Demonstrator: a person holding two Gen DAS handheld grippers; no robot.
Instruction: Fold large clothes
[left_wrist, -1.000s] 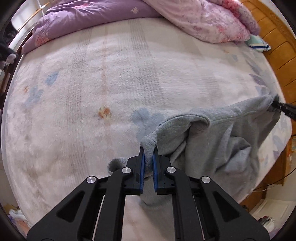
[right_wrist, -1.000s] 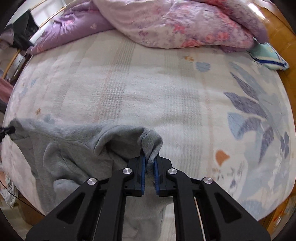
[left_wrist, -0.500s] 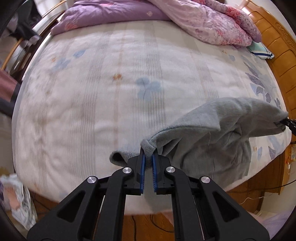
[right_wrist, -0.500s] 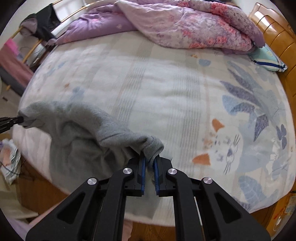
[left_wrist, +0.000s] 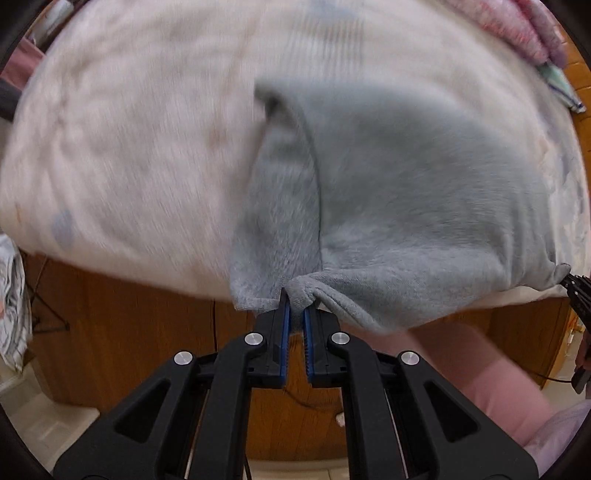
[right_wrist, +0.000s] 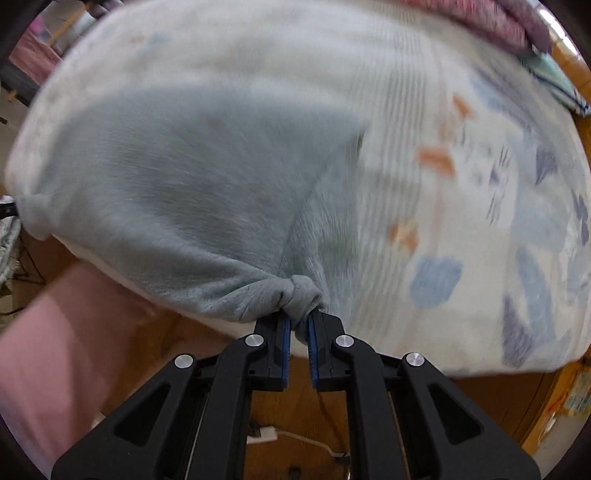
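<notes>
We've got left gripper (left_wrist: 294, 308) clenched on grey garment (left_wrist: 406, 192) hem, right gripper (right_wrist: 298, 320) likewise, fabric spread over near bed (left_wrist: 122, 140) edge

A bed (right_wrist: 461, 184) is being covered by a pale sheet printed with blue and orange shapes. A pink floral quilt (left_wrist: 517, 33) is being seen bunched at its far edge, a striped pillow (right_wrist: 554, 81) just beside it. Wooden flooring (left_wrist: 129, 332) is showing below.

Bed sheet (left_wrist: 129, 129) motion-blurred; quilt (right_wrist: 498, 18) cut off.
</notes>
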